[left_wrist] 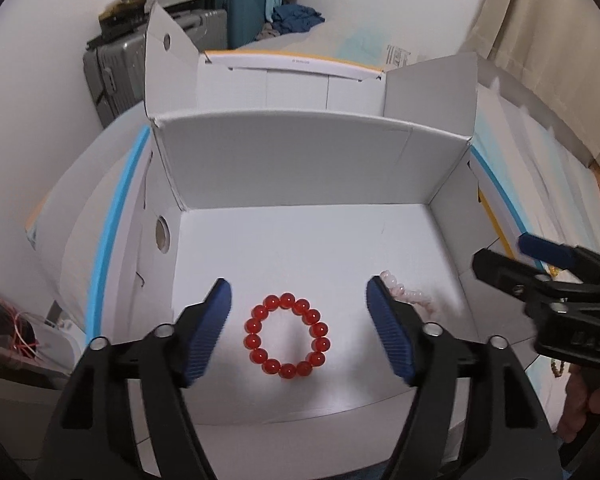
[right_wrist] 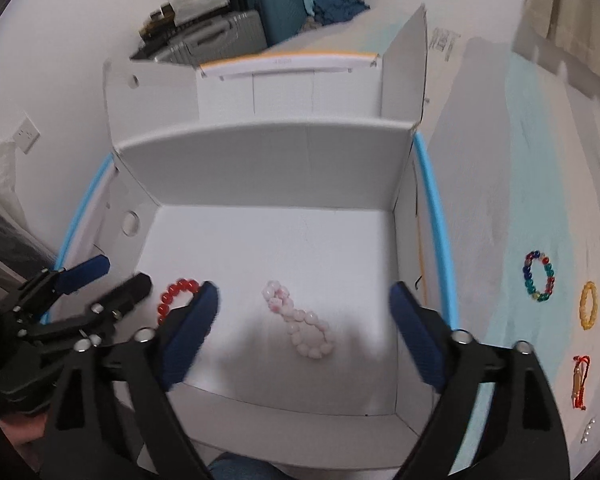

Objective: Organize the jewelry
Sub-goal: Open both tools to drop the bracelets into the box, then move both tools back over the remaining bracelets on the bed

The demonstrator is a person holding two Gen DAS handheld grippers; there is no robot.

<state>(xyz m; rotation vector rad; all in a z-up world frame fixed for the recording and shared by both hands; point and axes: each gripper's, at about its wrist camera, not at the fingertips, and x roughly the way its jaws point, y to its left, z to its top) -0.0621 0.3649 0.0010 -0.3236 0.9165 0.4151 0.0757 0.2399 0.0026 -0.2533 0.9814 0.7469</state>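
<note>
Both grippers hang over the open white cardboard box [right_wrist: 260, 168], tilted down into it, and each has let go: the left gripper [left_wrist: 298, 332] stands with its blue pads wide apart and nothing between them but air above the red bead bracelet [left_wrist: 286, 334], and the right gripper [right_wrist: 304, 328] is spread just as wide above the pink bead bracelet [right_wrist: 300, 322]. Neither pad touches a bead. By my reading the placing step for these two pieces is done, with both lying on the box floor near its front wall, the red one toward the left wall and the pink one about mid-floor. Red lies as a flat round ring, so it has no real long axis; pink is pinched into a figure-eight whose long axis runs from the front right back toward the left. Next, I judge, the right hand must lift clear of the right wall and reach to the light-blue mat [right_wrist: 500, 220], where the multicoloured bracelet [right_wrist: 539, 276], the yellow bracelet [right_wrist: 588, 305] and the red cord pieces [right_wrist: 579, 382] wait.
</note>
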